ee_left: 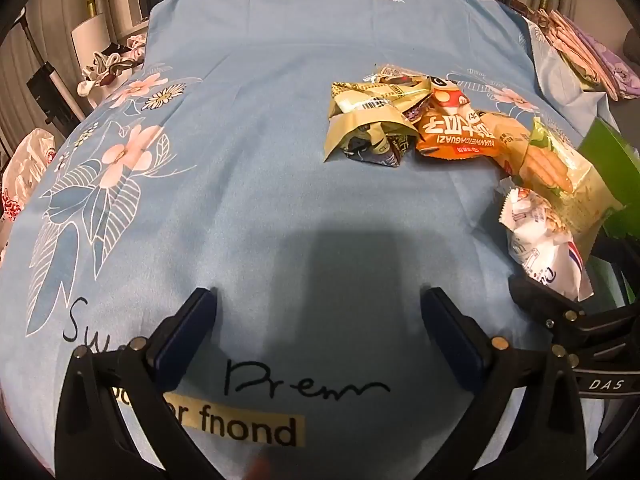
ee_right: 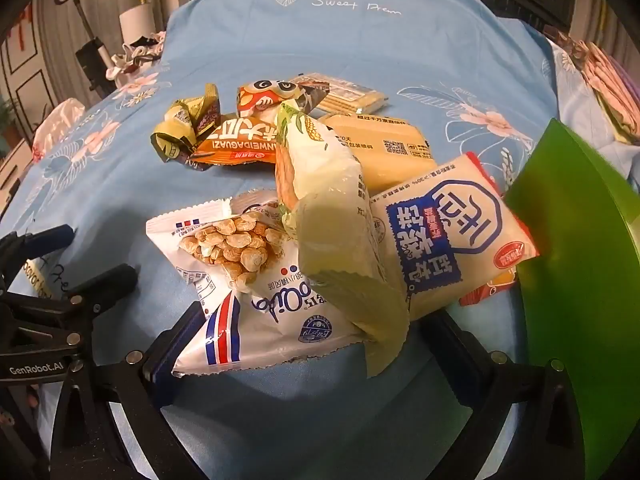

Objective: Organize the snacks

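Note:
A pile of snack packets lies on a blue flowered cloth [ee_left: 260, 140]. In the right wrist view my right gripper [ee_right: 312, 332] is open around the near end of the pile: a white nut packet [ee_right: 256, 304] and a pale yellow-green corn packet [ee_right: 340, 216] lie between its fingers. A white and blue packet [ee_right: 452, 236] lies just right of them. An orange seed packet [ee_right: 236, 140] and small green packets [ee_right: 180, 132] lie farther back. My left gripper [ee_left: 318, 300] is open and empty over bare cloth, left of the pile [ee_left: 452, 136].
A green bin [ee_right: 580, 260] stands at the right of the pile, also at the right edge in the left wrist view [ee_left: 612, 168]. Yellow biscuit packs [ee_right: 384, 148] lie behind the pile. Folded cloths [ee_left: 580, 48] and clutter [ee_left: 112, 64] sit at the far corners.

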The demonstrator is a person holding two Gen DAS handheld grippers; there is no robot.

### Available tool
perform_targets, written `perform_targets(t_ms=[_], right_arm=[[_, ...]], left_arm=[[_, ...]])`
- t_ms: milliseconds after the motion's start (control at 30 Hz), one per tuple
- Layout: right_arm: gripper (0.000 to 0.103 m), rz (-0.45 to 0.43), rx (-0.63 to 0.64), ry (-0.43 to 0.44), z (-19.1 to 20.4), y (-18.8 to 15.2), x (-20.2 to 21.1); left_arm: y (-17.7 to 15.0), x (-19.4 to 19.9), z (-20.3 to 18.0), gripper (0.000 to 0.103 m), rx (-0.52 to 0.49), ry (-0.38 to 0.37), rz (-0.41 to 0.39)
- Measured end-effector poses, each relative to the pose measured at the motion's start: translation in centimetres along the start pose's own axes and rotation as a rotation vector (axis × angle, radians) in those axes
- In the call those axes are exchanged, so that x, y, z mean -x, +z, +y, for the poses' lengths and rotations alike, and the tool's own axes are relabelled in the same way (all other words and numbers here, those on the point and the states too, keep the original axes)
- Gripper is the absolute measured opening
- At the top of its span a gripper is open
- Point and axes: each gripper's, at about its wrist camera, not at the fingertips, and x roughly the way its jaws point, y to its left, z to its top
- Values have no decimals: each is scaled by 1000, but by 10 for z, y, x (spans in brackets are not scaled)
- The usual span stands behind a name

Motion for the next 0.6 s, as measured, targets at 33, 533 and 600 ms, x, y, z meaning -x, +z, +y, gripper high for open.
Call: perform_targets(t_ms=[33, 533, 600], right_arm=[[103, -1, 0, 0, 0, 0, 0], [103, -1, 0, 0, 1, 0, 1], [103, -1, 1, -1, 1, 0, 1]], left_arm=[[1, 0, -1, 103, 0, 1, 1], [-1, 0, -11, 103, -4, 7, 2], [-1, 0, -11, 103, -4, 6, 2]])
